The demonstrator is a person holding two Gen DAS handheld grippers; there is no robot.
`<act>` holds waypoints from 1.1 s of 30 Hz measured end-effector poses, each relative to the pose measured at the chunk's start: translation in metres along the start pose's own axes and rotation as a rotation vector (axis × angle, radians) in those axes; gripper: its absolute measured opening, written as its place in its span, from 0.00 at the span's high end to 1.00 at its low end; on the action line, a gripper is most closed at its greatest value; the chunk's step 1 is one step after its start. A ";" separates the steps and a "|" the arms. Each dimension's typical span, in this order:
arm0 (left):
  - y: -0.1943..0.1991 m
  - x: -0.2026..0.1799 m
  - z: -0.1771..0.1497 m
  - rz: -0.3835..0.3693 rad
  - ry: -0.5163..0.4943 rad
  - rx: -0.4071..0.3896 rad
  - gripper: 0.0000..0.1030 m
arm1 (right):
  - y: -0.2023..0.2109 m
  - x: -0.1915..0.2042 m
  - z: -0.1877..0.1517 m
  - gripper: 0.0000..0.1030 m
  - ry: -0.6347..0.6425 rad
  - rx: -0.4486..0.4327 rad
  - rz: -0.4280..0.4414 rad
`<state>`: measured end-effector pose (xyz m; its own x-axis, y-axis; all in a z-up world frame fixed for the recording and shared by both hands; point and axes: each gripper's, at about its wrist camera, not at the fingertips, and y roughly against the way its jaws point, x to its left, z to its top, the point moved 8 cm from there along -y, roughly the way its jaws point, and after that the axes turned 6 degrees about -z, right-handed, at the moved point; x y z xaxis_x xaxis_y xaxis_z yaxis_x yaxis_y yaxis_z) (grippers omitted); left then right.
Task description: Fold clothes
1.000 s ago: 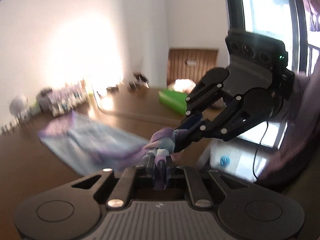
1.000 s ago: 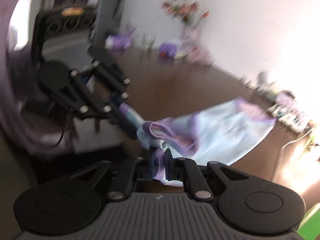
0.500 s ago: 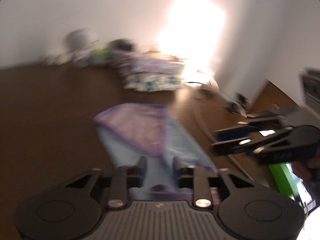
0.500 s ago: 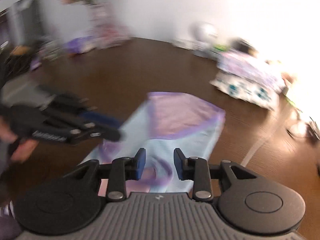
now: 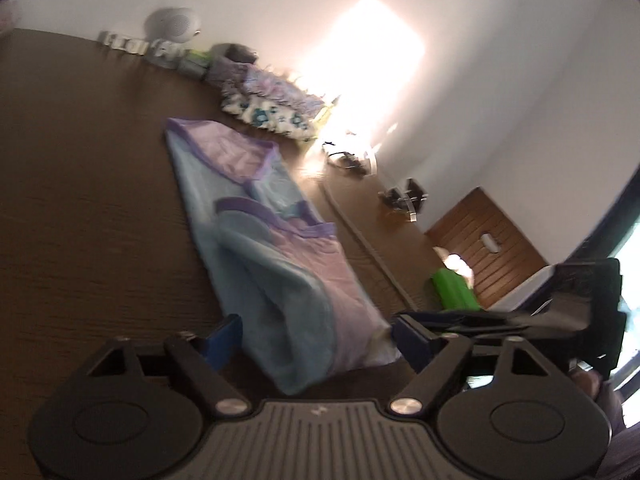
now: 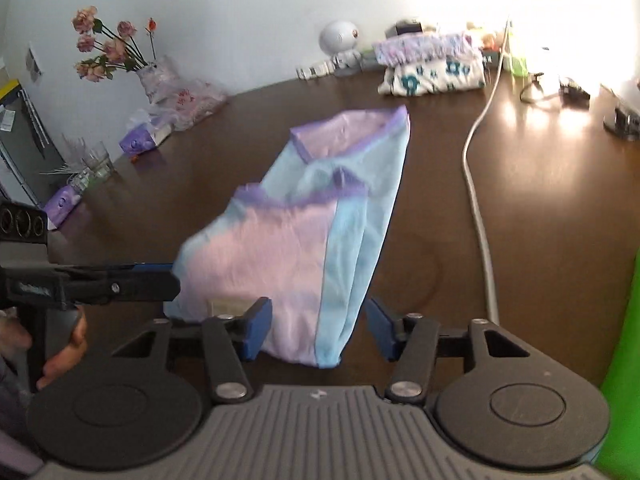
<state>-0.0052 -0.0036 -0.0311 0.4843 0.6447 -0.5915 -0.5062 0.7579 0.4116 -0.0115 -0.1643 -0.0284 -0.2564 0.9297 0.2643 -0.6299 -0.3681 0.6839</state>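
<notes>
The garment [image 6: 304, 216] is lying along the middle of the right wrist frame on the dark table [image 6: 540, 184], a pale blue and lilac piece with purple trim, doubled over itself so a lilac panel is covering the near half and a second purple-edged flap is showing toward the upper centre. I am holding the right gripper [image 6: 318, 330] just over its near end with the jaws spread wide and gripping nothing; cloth is sitting between the blue pads without being pinched. In the left wrist view the same garment [image 5: 276, 248] is running from centre frame up toward upper left, and the left gripper [image 5: 316, 334] is likewise hanging released at the near end, jaws apart and empty. I am judging that a lengthwise fold is already in and I am between folds. The near edge is looking bunched and rounded, so any next grasp is calling for a low, flat approach to catch all layers. A folded stack [image 6: 432, 68] is sitting at upper right.
</notes>
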 end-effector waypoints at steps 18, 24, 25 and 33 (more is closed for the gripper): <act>0.035 0.004 -0.025 0.024 0.232 0.058 0.65 | 0.050 0.036 -0.033 0.81 0.144 -0.076 -0.015; 0.003 0.006 -0.011 0.091 0.068 0.082 0.97 | 0.023 0.049 -0.033 0.74 0.208 -0.068 -0.034; 0.000 0.006 -0.013 0.112 0.039 0.081 0.97 | 0.020 0.048 -0.036 0.74 0.201 -0.061 -0.035; 0.028 0.000 -0.003 0.144 0.020 -0.039 0.51 | 0.108 -0.051 0.006 0.10 0.172 -0.396 -0.019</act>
<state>-0.0215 0.0169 -0.0214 0.3907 0.7441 -0.5420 -0.5971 0.6529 0.4660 -0.0626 -0.2512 0.0360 -0.3392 0.9338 0.1141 -0.8597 -0.3570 0.3654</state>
